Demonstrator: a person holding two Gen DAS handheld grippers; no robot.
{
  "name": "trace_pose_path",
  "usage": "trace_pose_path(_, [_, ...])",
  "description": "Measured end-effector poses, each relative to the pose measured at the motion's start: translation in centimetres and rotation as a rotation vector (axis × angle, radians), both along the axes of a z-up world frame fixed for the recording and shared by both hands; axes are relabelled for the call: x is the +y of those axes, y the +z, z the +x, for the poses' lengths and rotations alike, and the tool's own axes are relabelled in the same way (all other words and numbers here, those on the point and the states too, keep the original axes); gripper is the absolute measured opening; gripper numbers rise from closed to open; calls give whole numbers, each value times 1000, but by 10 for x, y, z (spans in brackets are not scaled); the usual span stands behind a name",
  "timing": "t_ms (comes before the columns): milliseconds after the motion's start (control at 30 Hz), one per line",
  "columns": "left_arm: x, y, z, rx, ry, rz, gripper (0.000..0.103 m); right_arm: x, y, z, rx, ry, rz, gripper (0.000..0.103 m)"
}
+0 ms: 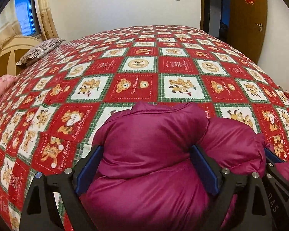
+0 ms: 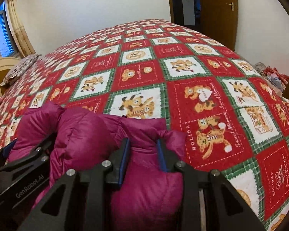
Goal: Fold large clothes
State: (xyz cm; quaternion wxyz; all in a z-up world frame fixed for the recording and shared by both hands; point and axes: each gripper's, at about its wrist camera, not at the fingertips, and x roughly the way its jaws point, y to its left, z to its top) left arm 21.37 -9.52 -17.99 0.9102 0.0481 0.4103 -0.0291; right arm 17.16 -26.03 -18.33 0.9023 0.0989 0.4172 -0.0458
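While a red, white and green checked bedspread (image 1: 144, 73) printed with teddy bears covers the whole bed, the room behind it shows a plain white wall (image 1: 115, 5), a brown wooden door (image 1: 246, 21) at about 1 o'clock and a window (image 1: 25, 15) with cream curtains (image 1: 46, 15) at about 10 o'clock. A striped pillow (image 1: 39, 51) lies at the bed's 10 o'clock corner beside the pale headboard (image 1: 7, 52), and pink floral bedding (image 1: 0, 88) shows at 9 o'clock. In the right wrist view a heap of mixed cloth (image 2: 271, 75) sits off the bed at 3 o'clock.

The magenta puffer jacket (image 1: 154, 150) is bunched at the near edge of the bedspread, at 6 o'clock in both views. Its long axis runs roughly from 9 to 3 o'clock across the two tools. Which end is collar or hem cannot be told from the folds.

The left gripper (image 1: 146, 169) stands wide, its blue-padded fingers (image 1: 88, 169) pressed against either side of a thick puffy roll of jacket. The right gripper (image 2: 143, 154) is narrower, clamping a smaller fold between its pads (image 2: 125, 159). Each tool shows at the edge of the other's view, just beside it.
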Motion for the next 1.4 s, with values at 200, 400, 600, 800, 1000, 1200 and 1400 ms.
trace_pose_path(200, [-1, -2, 2, 9, -1, 3, 93, -4, 2, -3, -12, -8, 14, 33])
trace_pose_path(400, [-1, -2, 1, 4, 1, 9, 94, 6, 29, -34, -86, 33, -37, 33])
trace_pose_path(600, [-1, 2, -2, -4, 4, 23, 94, 7, 5, -24, -23, 58, -17, 34])
trace_pose_path(800, [2, 4, -3, 7, 4, 7, 94, 6, 1, -22, -18, 59, -7, 34])
trace_pose_path(1000, [24, 16, -12, 88, -38, -104, 94, 7, 2, -24, -14, 74, -24, 33])
trace_pose_path(1200, [71, 48, -56, 12, -8, -189, 93, 7, 4, -26, -23, 73, -38, 34])
trace_pose_path(1400, [82, 28, -63, 43, 5, -120, 93, 4, 6, -27, -23, 75, -14, 35])
